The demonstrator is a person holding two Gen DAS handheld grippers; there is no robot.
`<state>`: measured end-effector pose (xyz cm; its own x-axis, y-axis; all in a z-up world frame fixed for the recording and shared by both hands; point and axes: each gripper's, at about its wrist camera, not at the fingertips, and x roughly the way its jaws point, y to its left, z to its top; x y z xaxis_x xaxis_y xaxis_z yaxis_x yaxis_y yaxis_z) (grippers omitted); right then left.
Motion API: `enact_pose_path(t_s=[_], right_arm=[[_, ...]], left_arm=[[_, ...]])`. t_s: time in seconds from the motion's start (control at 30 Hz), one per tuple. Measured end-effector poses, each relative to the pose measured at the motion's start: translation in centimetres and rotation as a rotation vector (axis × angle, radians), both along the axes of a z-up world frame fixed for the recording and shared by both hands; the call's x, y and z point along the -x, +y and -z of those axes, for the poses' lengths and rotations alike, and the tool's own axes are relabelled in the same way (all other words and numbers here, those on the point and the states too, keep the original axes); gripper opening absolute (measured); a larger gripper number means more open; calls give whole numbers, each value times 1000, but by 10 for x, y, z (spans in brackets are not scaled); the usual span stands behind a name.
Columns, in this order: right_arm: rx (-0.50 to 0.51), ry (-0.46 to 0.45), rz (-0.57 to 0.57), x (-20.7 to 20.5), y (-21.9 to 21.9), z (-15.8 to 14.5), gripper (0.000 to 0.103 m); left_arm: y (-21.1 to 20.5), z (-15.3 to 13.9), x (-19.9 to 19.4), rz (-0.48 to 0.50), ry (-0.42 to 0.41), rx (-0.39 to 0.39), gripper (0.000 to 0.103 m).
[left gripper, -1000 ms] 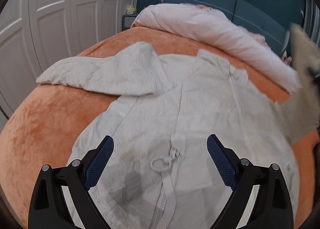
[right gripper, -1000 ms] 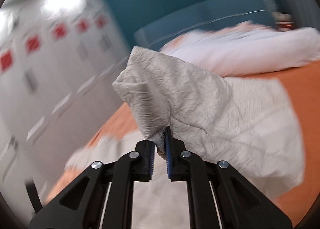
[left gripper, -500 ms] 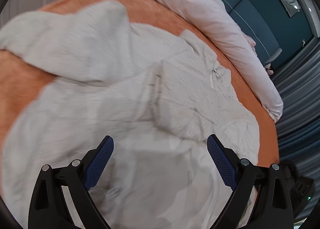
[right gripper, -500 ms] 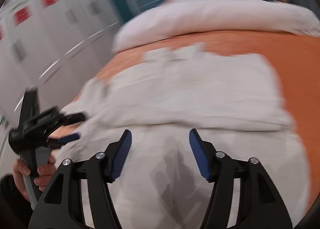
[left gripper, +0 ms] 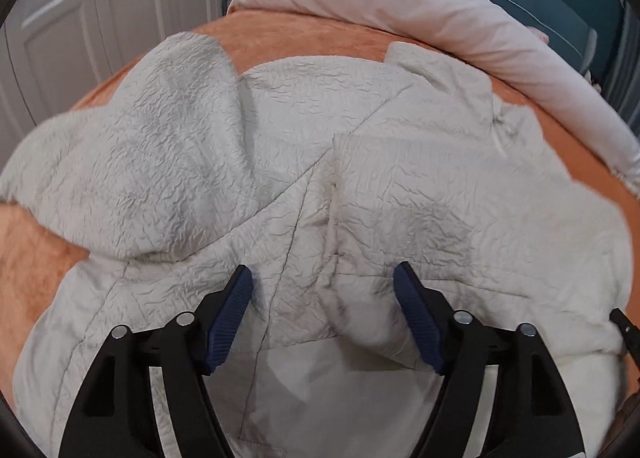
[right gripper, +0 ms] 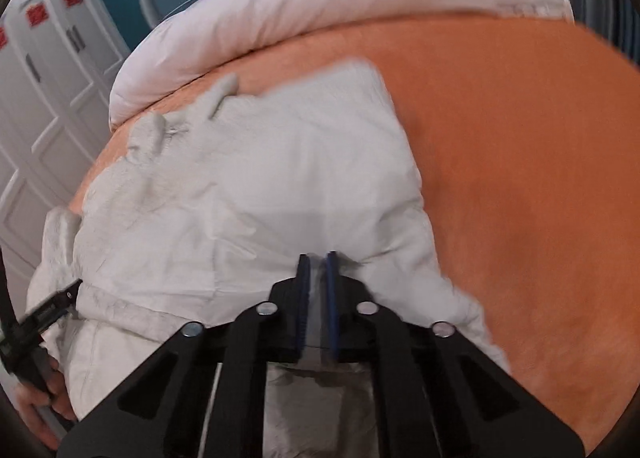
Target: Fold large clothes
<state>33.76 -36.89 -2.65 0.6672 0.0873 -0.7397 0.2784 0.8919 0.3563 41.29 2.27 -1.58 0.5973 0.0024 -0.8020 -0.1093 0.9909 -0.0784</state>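
jacket (left gripper: 360, 161): a large pale, crinkled jacket, lying spread on the orange bed (right gripper: 520, 177). One sleeve is folded across the body on the right side; the other sleeve (left gripper: 132, 177) lies out to the left, partly on the bed cover.
left gripper (left gripper: 322, 318): its jaws stand wide and are closing. The cloth of the lower front lies under and between them, but the pads do not press on it, so it holds nothing.
right gripper (right gripper: 316, 298): its jaws are almost together, with only a thin gap. A fold of pale cloth seems to be pinched between the pads at the right edge of the jacket.
step in hand: I judge that both hands go for the lower part of the jacket, to take it and fold it.
how to do it well, left: let the pads come down on a real ridge of cloth, not on the flat surface, and catch all layers, otherwise only the top layer will lift.
how to do it well, right: keep the pinch firm and wait for the left hand, so that both sides rise together.
risk: the left sleeve is not yet folded in; it can drag or hang out of the fold.
duvet (left gripper: 440, 9): rolled at the far side of the bed, apart from the jacket, so no obstacle.
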Motion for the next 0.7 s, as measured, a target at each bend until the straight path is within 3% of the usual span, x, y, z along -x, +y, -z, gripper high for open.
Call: enact_pose_path(t_s=[0.23, 0.5, 0.6, 0.7], right_arm=[[43, -24, 15, 1, 9, 7, 1], [-4, -21, 26, 10, -5, 7, 0], [23, 4, 89, 33, -19, -4, 0], [142, 8, 128, 66, -14, -29, 8]], left_arm=[[-1, 12, 4, -13, -70, -25, 81], [3, 4, 13, -12, -61, -30, 81], [22, -8, 27, -31, -29, -78, 80], [74, -32, 47, -68, -42, -11, 79]])
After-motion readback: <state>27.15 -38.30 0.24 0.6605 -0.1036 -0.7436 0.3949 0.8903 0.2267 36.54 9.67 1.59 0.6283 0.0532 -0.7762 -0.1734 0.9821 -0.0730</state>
